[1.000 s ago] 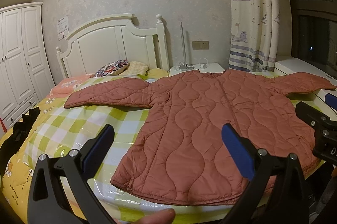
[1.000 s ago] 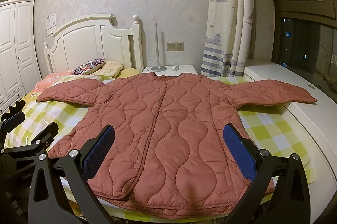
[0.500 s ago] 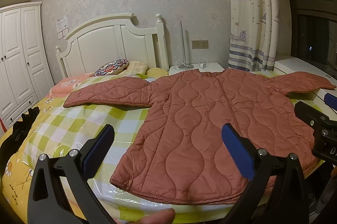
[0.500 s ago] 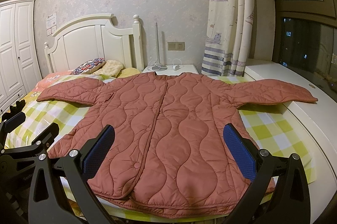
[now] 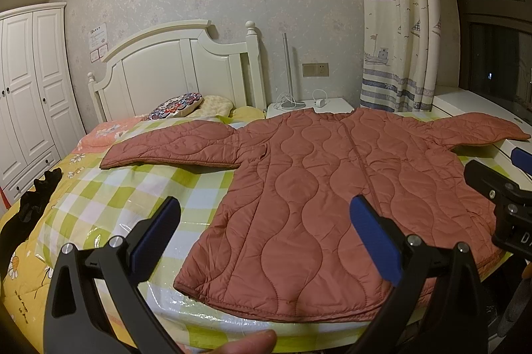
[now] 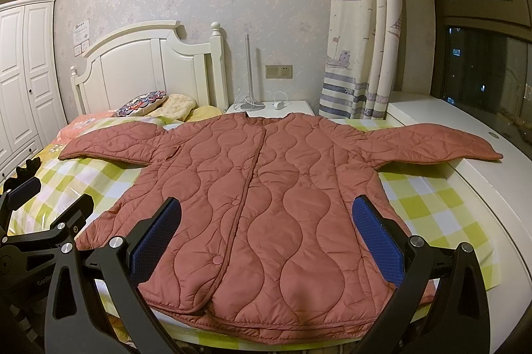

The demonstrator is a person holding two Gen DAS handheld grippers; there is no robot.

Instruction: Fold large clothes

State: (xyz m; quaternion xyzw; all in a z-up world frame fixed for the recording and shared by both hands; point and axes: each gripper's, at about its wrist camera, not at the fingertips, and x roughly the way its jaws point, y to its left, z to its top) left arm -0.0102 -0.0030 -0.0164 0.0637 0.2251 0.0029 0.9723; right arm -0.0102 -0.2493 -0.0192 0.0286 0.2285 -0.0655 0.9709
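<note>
A rust-red quilted jacket (image 5: 332, 187) (image 6: 266, 197) lies flat, front up, on the bed with both sleeves spread out sideways. Its hem faces me at the foot of the bed. My left gripper (image 5: 266, 237) hovers open above the hem's left corner, nothing between its blue pads. My right gripper (image 6: 266, 237) hangs open over the lower middle of the jacket, also holding nothing. Each gripper shows at the edge of the other's view. The right sleeve (image 6: 432, 144) reaches onto the white ledge.
The bed (image 5: 116, 197) has a yellow-green checked cover with pillows (image 5: 176, 106) at the white headboard. A white nightstand (image 6: 276, 108) holds a lamp and cables. A white window ledge (image 6: 482, 187) runs along the right, a wardrobe (image 5: 30, 88) stands left. A fingertip (image 5: 246, 344) shows at the bottom.
Both views shifted only slightly; the grippers stay open and the jacket has not moved.
</note>
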